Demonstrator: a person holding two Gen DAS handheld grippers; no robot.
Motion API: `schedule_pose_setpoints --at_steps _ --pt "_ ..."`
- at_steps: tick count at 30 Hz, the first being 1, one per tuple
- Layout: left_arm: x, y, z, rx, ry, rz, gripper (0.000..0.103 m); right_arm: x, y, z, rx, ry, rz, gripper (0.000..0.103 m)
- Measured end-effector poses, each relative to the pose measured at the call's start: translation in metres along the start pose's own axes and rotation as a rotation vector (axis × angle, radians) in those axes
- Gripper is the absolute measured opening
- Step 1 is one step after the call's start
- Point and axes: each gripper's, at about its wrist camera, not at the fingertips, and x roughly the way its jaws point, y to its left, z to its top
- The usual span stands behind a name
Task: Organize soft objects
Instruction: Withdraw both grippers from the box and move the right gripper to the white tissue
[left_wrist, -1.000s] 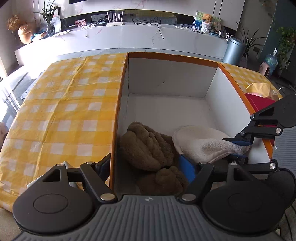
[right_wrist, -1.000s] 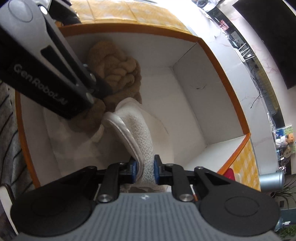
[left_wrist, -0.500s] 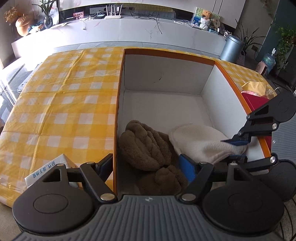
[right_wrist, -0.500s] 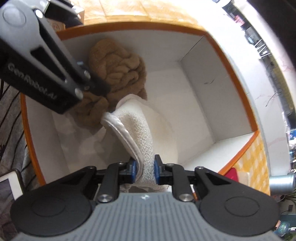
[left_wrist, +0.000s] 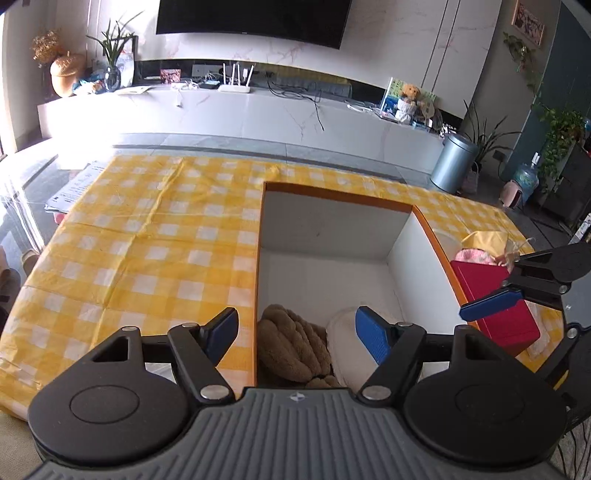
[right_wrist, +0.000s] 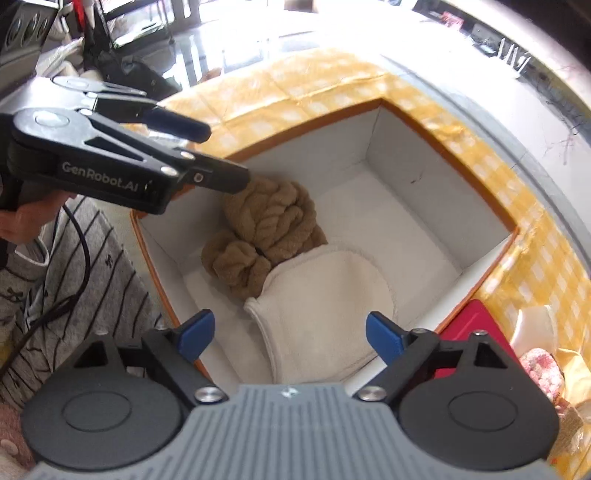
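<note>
Risk first: the cream towel (right_wrist: 325, 306) lies loose in the white box (right_wrist: 424, 206) with its near hem riding up the near wall, so I judge it could slump or be dragged out if a pad catches the hem on the way up. The right gripper (right_wrist: 291, 332) hangs above it, its jaws opening and nothing between them; no pad touches the cloth. The left gripper (left_wrist: 295, 332) stands apart too, empty, over the box's left rim. A second hazard is the red box (left_wrist: 495, 295) just beside the right wall, holding pink and yellow fabric (left_wrist: 480, 245); a careless swing of either claw could knock it.

The cream towel is a flat, rounded piece of looped terry with a stitched edge. Touching it on the left, the brown towel (right_wrist: 269, 225) is plush, twisted into thick rope-like coils. The box is stiff white board with an orange rim, on a creased yellow checked tablecloth (left_wrist: 147, 236).
</note>
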Motion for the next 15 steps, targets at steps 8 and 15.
schedule_pose_setpoints --at_steps 8,15 --pt "-0.025 -0.019 0.012 -0.026 -0.075 0.008 0.089 -0.1 -0.016 -0.05 0.285 -0.485 -0.233 0.098" --pt "-0.042 -0.056 0.008 0.009 -0.093 -0.1 0.089 -0.148 -0.057 -0.142 0.653 -0.689 -0.455 0.098"
